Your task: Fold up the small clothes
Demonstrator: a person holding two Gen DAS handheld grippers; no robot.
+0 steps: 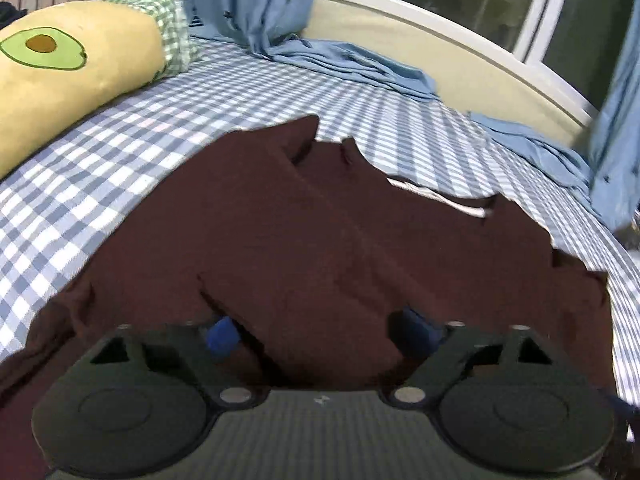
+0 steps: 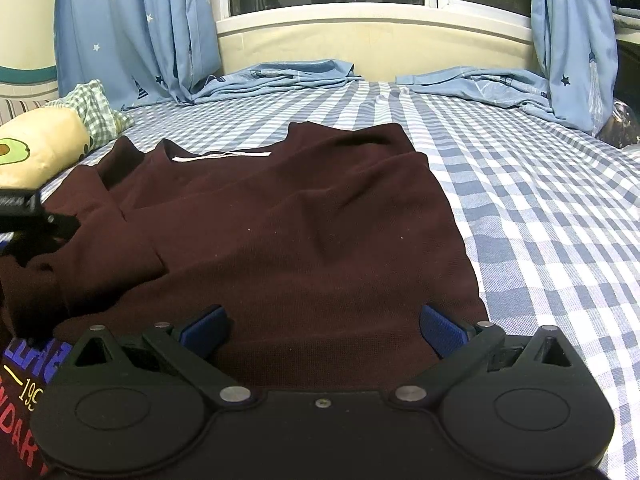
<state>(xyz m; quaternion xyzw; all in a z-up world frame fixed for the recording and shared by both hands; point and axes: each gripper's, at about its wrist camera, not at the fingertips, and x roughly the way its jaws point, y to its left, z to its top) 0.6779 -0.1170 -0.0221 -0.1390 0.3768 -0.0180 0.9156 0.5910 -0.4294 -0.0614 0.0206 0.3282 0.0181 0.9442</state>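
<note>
The maroon shirt [image 2: 280, 216] lies spread on the checked bed [image 2: 540, 220], collar toward 12 o'clock, its white neck label [image 2: 222, 156] showing; one side is already turned in, leaving a ridge of doubled cloth at 9 o'clock. Your right gripper [image 2: 322, 332] sits over the hem at 6 o'clock, jaws wide apart, blue pads [image 2: 438, 330] clear of the cloth, nothing held. Your left gripper [image 1: 320, 334] hovers low over the rumpled fold, jaws part-way apart; cloth rises between the pads [image 1: 220, 334], but no pinch is evident, so treat it as holding nothing. To do this step well, you should probably take one layer only at the hem corner with each gripper, lift evenly, and carry the hem toward the collar so the edges meet squarely. Flatten the ridge first, or the fold will set crooked. Around the shirt: an avocado pillow [image 2: 36, 152] at 10 o'clock, close to the sleeve, and curtain [image 2: 280, 76] tails on the bed at 12 o'clock, well apart. A printed garment [image 2: 24, 400] shows at 8 o'clock.
</note>
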